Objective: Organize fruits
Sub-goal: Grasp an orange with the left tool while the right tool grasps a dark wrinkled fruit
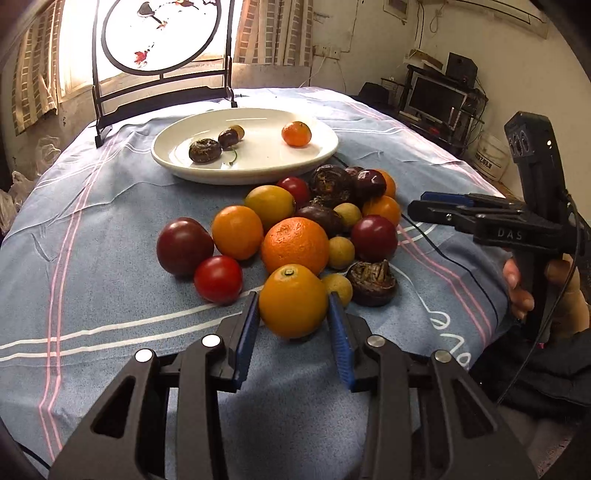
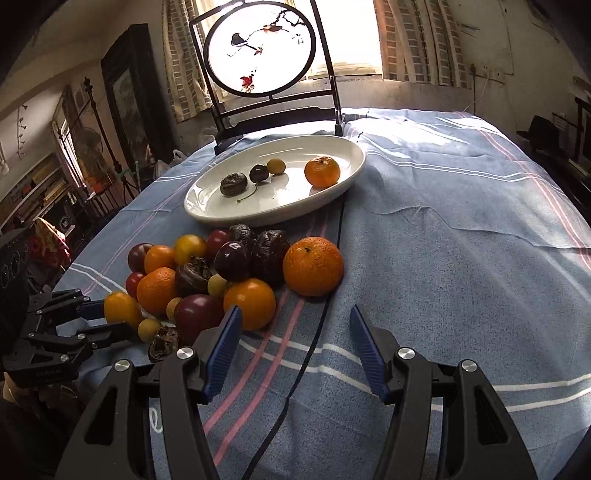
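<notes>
Pick step: left tool point(image 1: 292, 308) was closed around yellow-orange fruit point(image 1: 292, 301); right tool point(image 2: 295, 328) open, empty. Lift to plate point(image 1: 325, 153) judged next.

A bright window point(image 2: 351, 40) with checked curtains point(image 1: 269, 33) backlights a round painted screen point(image 2: 260, 48) on a dark stand. A monitor point(image 1: 436, 98) sits on a cluttered rack by the pale wall point(image 1: 373, 40); shelves point(image 2: 33, 192) fill the other side.

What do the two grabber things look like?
Both the left gripper and the right gripper are black, with cut-out levers, round silver bolts, and fingers lined with ribbed blue pads. The right one has raised "DAS" lettering and a thin black cable.
</notes>
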Demonstrator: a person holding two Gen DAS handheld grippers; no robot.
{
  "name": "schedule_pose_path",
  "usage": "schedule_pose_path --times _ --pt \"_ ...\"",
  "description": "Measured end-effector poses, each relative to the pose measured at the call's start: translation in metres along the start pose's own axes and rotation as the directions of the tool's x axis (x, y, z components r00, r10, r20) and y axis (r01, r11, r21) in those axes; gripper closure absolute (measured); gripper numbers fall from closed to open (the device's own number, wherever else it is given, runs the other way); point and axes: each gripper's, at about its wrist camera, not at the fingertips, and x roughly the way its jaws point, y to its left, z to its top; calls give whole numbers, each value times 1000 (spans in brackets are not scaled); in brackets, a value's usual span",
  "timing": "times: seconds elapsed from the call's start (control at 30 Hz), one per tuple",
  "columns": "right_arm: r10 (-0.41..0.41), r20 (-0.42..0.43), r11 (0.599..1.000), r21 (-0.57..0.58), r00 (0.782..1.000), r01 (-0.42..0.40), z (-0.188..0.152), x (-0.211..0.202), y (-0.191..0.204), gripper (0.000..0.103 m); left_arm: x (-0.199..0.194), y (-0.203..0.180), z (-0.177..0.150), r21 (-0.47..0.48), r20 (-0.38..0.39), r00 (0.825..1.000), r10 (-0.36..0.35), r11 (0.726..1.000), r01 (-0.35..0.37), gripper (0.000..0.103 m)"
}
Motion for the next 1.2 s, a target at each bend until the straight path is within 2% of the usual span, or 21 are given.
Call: schedule_pose_path --times 0.1,0.2,0.3,0.37,0.43,0.47,0.63,0.93,1.03,1.2 --pt "63 -19 998 -17 998 -63 -4 -2 15 42 -15 4 -2 -15 23 1000 3 1000 -3 67" --pt "114 -34 990 -80 993 -117 -8 -8 41 42 -27 12 -5 -38 39 999 16 999 -15 67" --pt "129 -55 979 -150 990 -136 -13 -9 67 43 -33 19 -8 -59 47 999 23 998 -20 67" --pt "133 -80 975 -170 988 -145 -15 -4 76 47 -33 22 -10 -73 45 999 22 997 -19 67" --pt "146 -113 973 -165 983 -164 -16 3 82 58 -31 25 -12 -84 36 999 19 996 -16 67" --pt "145 -127 972 -165 981 -165 -16 7 84 62 -30 25 -12 -87 33 999 16 996 -13 67" --pt "118 -133 975 -173 984 -140 -13 15 90 66 -28 25 -16 -84 31 1000 7 996 -5 67" --pt "92 -175 974 -187 980 -125 -15 25 96 63 -28 24 -18 -87 35 999 4 996 -1 67" --pt "89 -153 977 -177 984 -116 -17 22 95 66 -28 26 -17 -91 33 999 6 996 -3 67" --pt "143 -90 976 -154 986 -156 -11 0 89 66 -33 27 -14 -94 48 999 2 996 3 67"
